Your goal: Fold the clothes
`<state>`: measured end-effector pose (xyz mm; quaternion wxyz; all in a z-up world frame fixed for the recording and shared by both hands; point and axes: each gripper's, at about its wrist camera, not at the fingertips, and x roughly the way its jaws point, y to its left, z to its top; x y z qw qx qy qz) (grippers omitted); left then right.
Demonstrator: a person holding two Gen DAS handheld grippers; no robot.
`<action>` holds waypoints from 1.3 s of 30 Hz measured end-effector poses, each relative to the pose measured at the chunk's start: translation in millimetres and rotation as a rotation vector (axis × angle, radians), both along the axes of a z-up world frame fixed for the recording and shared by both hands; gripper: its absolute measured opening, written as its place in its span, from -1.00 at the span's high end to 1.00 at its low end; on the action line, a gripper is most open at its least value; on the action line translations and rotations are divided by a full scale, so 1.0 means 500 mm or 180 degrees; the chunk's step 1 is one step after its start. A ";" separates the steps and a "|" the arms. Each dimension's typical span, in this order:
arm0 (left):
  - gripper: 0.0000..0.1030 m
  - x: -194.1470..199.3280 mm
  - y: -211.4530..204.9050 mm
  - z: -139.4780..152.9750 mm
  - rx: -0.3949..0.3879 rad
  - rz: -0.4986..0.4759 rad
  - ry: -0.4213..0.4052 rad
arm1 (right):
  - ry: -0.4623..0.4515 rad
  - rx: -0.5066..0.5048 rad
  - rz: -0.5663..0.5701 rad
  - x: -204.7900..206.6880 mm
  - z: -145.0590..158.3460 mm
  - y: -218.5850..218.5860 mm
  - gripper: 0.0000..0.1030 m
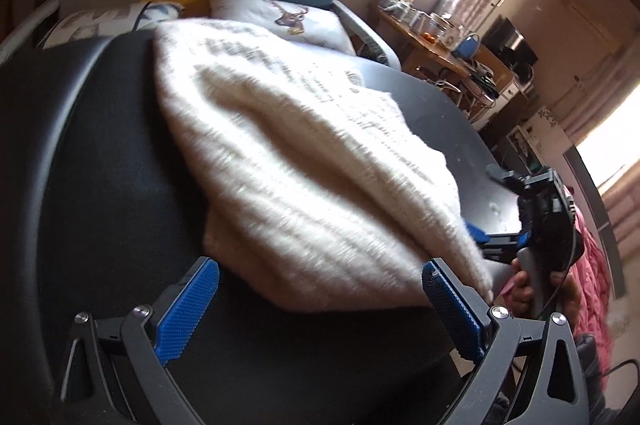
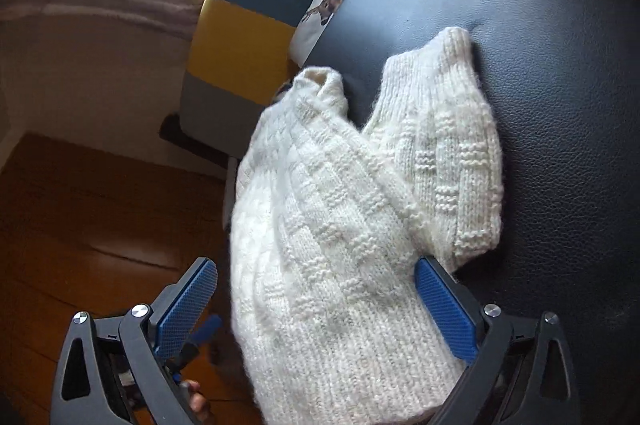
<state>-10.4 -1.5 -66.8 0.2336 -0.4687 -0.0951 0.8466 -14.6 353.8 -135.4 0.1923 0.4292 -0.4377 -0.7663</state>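
The blue pads (image 1: 188, 309) of the left claw (image 1: 320, 309) sit closest to us, far apart, with nothing pinched between them. Just past them lies a fluffy white sweater (image 1: 304, 161) on a black seat (image 1: 100, 185). The sweater looks puffy and doubled over, with one edge hanging near the right pad.

In the other view, the right claw (image 2: 316, 305) is spread wide too. The sweater (image 2: 340, 245) fills the gap between its pads, but the pads do not squeeze it. Part of the sweater hangs off the edge of the black seat (image 2: 560, 105), over the wooden floor (image 2: 80, 225). Two knit ends poke up at the far side, maybe a sleeve and the neck, but I cannot tell for sure.

A striped chair (image 2: 248, 33) and a pillow with a deer on it (image 1: 280, 17) sit behind.

How far along is the folding? The sweater is bunched into layers, so some of it lies doubled over. But it is not a neat, flat square. It looks lumpy and crooked, and one side droops. I think it needs more smoothing and tucking before it is tidy.
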 end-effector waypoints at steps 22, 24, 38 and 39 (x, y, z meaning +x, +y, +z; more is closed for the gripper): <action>-0.99 -0.021 0.050 -0.093 -0.0719 -0.0384 0.0023 | 0.0335 0.0186 0.0529 -0.021 0.058 -0.013 -0.98; -0.99 -0.022 0.046 -0.091 -0.0715 -0.0396 0.0034 | 0.0243 0.0136 0.0341 -0.053 0.060 0.006 -0.98; -0.99 -0.006 0.032 -0.062 -0.0328 -0.0276 0.0078 | 0.0490 -0.0436 0.0598 -0.129 0.035 -0.082 -0.98; -0.99 -0.007 0.021 -0.054 -0.0229 -0.0243 0.0062 | 0.0547 -0.0470 0.0645 -0.129 0.038 -0.095 -0.98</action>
